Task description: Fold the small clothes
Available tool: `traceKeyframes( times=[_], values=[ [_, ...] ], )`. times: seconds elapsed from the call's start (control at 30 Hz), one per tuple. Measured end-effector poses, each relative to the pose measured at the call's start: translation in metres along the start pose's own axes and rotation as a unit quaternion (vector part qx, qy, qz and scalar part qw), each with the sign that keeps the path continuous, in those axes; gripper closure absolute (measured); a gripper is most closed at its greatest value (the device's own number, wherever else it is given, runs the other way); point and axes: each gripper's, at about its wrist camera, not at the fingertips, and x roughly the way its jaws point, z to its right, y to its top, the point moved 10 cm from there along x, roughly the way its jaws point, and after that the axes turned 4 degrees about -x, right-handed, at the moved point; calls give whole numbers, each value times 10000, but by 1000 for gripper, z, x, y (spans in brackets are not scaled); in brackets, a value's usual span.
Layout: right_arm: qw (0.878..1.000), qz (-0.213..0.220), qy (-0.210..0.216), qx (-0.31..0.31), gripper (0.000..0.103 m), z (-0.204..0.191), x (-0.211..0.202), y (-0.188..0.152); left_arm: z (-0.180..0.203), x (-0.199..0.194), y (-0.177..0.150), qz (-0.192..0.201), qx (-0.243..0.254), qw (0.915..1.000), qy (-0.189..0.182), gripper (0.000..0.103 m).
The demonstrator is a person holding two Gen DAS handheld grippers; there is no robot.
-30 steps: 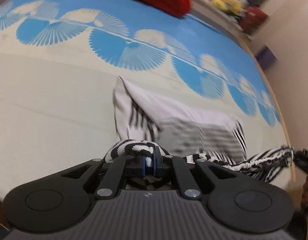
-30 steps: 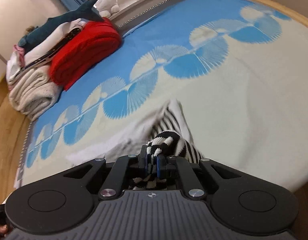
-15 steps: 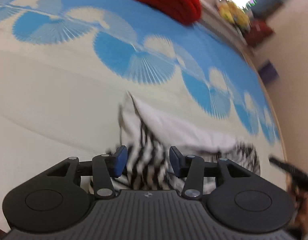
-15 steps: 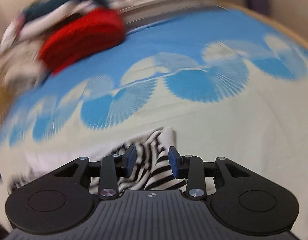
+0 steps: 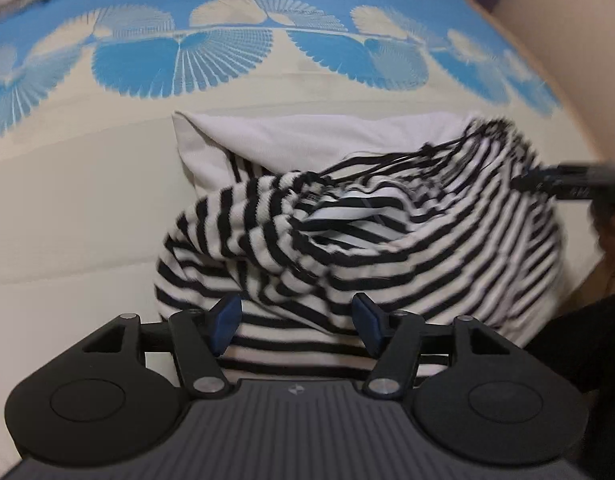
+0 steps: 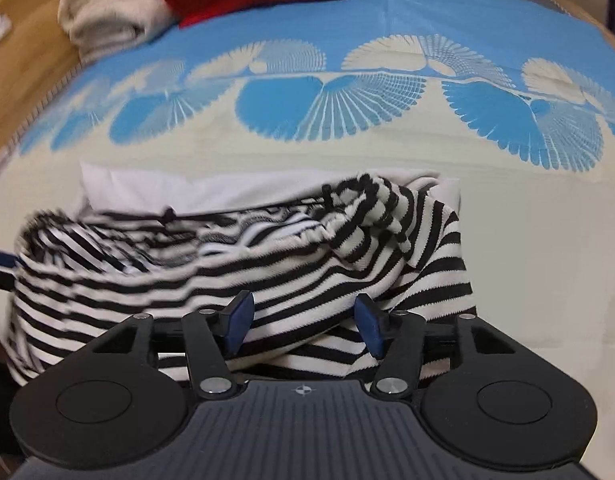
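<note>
Since 1 second back, we released pinch: left gripper (image 5: 295, 322) and right gripper (image 6: 301, 322) jaws opening, nothing clamped. Striped garment (image 5: 387, 248) dropped, lies bunched on blue-patterned bed (image 6: 527, 240), likely letting fold settle.

Black-and-white striped garment (image 5: 387, 248), rumpled, white inner side showing, heaped on the bedspread just beyond the tongs.

Left gripper (image 5: 295, 322) jaws opening over crumpled striped garment (image 5: 347, 240) on patterned bedspread (image 5: 87, 184).
</note>
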Motion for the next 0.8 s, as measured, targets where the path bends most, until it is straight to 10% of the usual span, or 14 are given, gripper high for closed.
traceKeyframes(
  times=[0.07, 0.17, 0.23, 0.53, 0.8],
  values=[
    [9999, -48, -101, -45, 45, 1, 7, 0, 1, 10, 5, 137, 67, 9999, 68, 37],
    [9999, 33, -159, -48, 54, 1, 12, 4, 6, 16, 19, 415, 73, 9991, 11, 70],
    [9997, 157, -207, -42, 103, 2, 13, 10, 6, 13, 34, 778, 27, 9970, 49, 95],
    [9644, 2382, -573, 992, 103, 41, -46, 83, -15, -12, 109, 2360, -1150, 9638, 470, 100],
    [9708, 1846, -843, 1280, 102, 55, 6, 103, -34, 23, 146, 2077, -1637, 9598, 942, 100]
  ],
)
